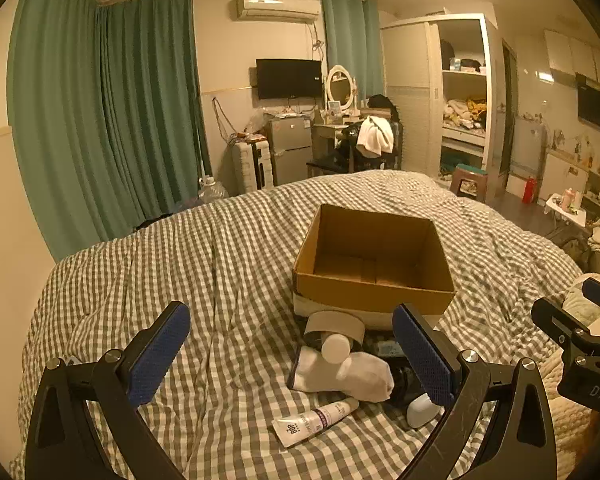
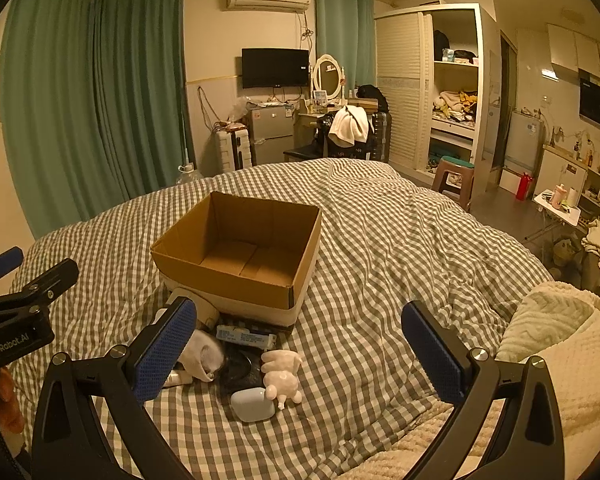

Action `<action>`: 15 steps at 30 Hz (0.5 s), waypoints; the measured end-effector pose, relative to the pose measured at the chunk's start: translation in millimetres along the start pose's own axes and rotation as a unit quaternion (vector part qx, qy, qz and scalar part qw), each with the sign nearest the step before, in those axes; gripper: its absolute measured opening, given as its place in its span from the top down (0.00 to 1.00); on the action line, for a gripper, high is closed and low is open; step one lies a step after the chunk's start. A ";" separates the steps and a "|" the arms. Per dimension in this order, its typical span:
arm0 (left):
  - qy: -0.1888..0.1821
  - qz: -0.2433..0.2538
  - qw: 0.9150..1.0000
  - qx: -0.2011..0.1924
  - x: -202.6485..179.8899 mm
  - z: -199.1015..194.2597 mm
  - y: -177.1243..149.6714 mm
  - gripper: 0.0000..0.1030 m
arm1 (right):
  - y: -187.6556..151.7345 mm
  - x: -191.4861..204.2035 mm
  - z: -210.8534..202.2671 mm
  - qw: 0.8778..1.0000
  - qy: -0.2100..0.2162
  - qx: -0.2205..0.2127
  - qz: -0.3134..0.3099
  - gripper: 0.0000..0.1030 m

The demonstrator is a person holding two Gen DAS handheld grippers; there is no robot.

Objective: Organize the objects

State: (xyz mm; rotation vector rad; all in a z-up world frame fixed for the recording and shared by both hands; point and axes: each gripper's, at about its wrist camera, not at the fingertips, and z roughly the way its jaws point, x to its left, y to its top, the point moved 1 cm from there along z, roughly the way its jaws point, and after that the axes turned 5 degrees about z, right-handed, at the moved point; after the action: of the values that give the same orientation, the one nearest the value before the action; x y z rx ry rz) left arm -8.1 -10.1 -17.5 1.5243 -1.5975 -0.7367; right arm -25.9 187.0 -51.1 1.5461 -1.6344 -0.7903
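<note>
Nearest the cameras, the left tongs point(image 1: 292, 354) and the right tongs point(image 2: 300, 350) both stand spread wide with nothing between their blue pads, tilted down toward the checked green-and-white quilt point(image 1: 220, 248) of the bed.

Just beyond the tongs lies a small heap of things to be sorted: a white squeeze tube with printed label point(image 1: 316, 420), a crumpled white sock point(image 1: 340, 372), a white-capped cylinder point(image 1: 335, 347), a brown cardboard roll point(image 1: 332, 322), a pale blue rounded case point(image 2: 253, 404), a small cream plush toy point(image 2: 282, 376), a round black dish-like object point(image 2: 240, 368) and a flat blue-and-white packet point(image 2: 244, 336). Touching the far side of the heap stands the open brown cardboard box point(image 1: 374, 292), which looks empty, so sorting seems not to have begun.

The risks, as I judge them: the items overlap, so closing on one could drag or tip a neighbour; the soft quilt gives under pressure, so a low flat thing like the tube may sink away from the pads; and the two tools sit close together, so reaching for the same heap could make them collide.

The right wrist view shows the plush toy, the packet and the whole blue case, which the left view mostly hides behind its own finger. The left wrist view shows the tube and cardboard roll clearly, which the right view largely blocks.
</note>
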 end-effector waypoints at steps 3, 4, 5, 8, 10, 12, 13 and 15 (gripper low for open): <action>0.003 0.003 1.000 0.001 -0.9 -1.6 -1.6 0.00 | -1.2 -0.8 0.8 1.000 0.006 0.002 0.001 0.00; 0.005 0.004 1.000 0.000 -0.8 -2.0 -1.3 0.00 | -0.9 -1.2 0.3 1.000 0.007 0.002 0.001 0.00; 0.006 0.005 1.000 -0.001 -0.8 -2.2 -1.4 0.00 | -0.7 -1.7 -0.1 1.000 0.008 0.000 0.001 0.00; 0.003 0.001 1.000 0.000 -0.4 -1.8 -2.1 0.00 | -0.3 -3.1 1.2 1.000 0.010 0.002 0.002 0.00; -0.002 -0.001 1.000 0.002 0.3 -0.2 -2.1 0.00 | -0.4 -2.8 1.2 1.000 0.008 0.003 0.000 0.00; -0.004 -0.001 1.000 0.003 0.9 2.1 -2.3 0.00 | -0.3 -2.1 2.8 1.000 0.006 0.005 -0.002 0.00; -0.006 0.000 1.000 0.004 0.9 3.9 -2.8 0.00 | -0.4 -1.5 4.0 1.000 0.006 0.006 -0.002 0.00; -0.010 0.000 1.000 0.008 0.6 8.5 -4.1 0.00 | -0.6 -0.1 6.4 1.000 0.000 0.006 -0.004 0.00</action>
State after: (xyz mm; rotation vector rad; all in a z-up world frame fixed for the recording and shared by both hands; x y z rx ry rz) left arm -13.0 -12.1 -25.3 1.5318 -1.6213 -0.7425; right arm -31.0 186.7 -55.0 1.5629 -1.6361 -0.7856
